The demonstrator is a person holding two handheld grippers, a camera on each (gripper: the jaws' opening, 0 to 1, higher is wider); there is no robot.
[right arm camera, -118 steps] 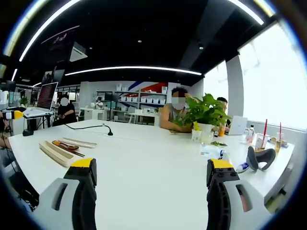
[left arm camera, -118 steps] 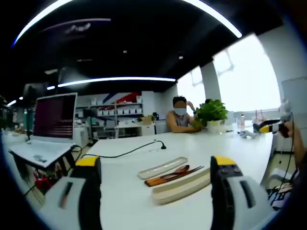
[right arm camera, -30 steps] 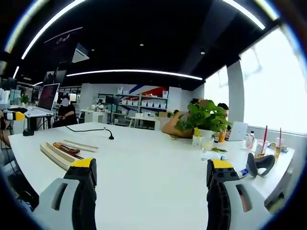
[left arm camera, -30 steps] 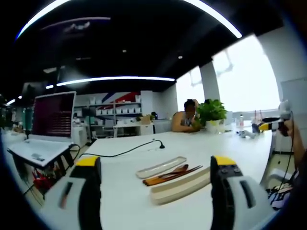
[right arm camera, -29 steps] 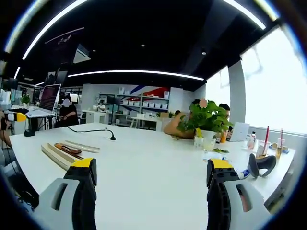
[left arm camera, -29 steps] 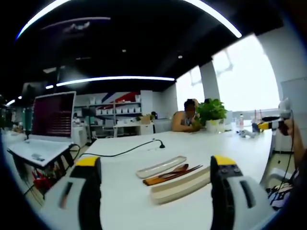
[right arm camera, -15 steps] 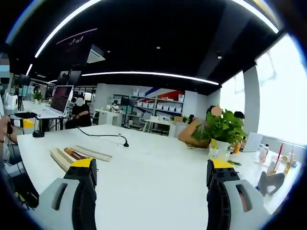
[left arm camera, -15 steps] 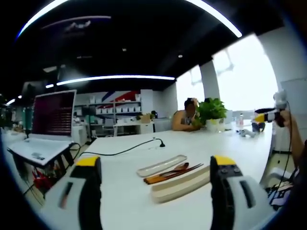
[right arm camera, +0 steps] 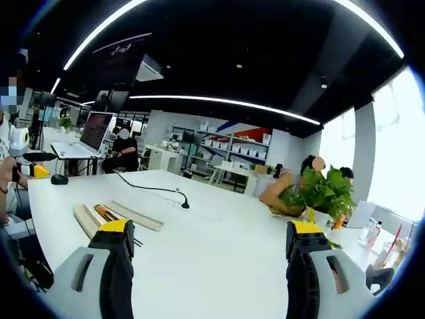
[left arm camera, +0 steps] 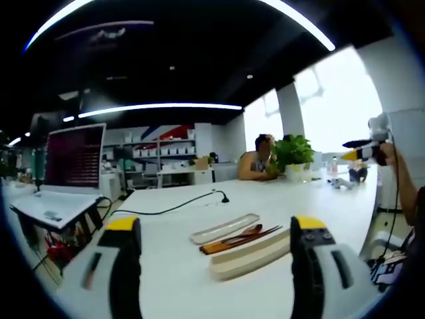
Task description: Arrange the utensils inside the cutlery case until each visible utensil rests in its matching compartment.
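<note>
On the white table (left arm camera: pixel 172 266) lies a long cream cutlery case (left arm camera: pixel 249 254). Beside it sit brown wooden utensils (left arm camera: pixel 236 240), a spoon and chopsticks, and past them a clear lid (left arm camera: pixel 224 229). My left gripper (left arm camera: pixel 216 223) hovers just short of them, open and holding nothing. My right gripper (left arm camera: pixel 362 151) is held up in a hand at the far right. In the right gripper view, the case (right arm camera: pixel 85 219), utensils (right arm camera: pixel 105 212) and lid (right arm camera: pixel 136 216) lie at lower left. My right gripper (right arm camera: pixel 211 226) is open over bare table, and the left gripper (right arm camera: pixel 30 165) is at the left edge.
A black cable (left arm camera: pixel 172 209) runs across the table behind the case. A laptop (left arm camera: pixel 70 166) stands on a stand at the left. A potted plant (right arm camera: pixel 325 193) and a seated person (left arm camera: pixel 255 163) are at the table's far side. Shelves line the back wall.
The right gripper view has swung to the left, so the case sits closer in. In the left gripper view the right gripper has risen a little. The case, utensils and lid have not moved.
</note>
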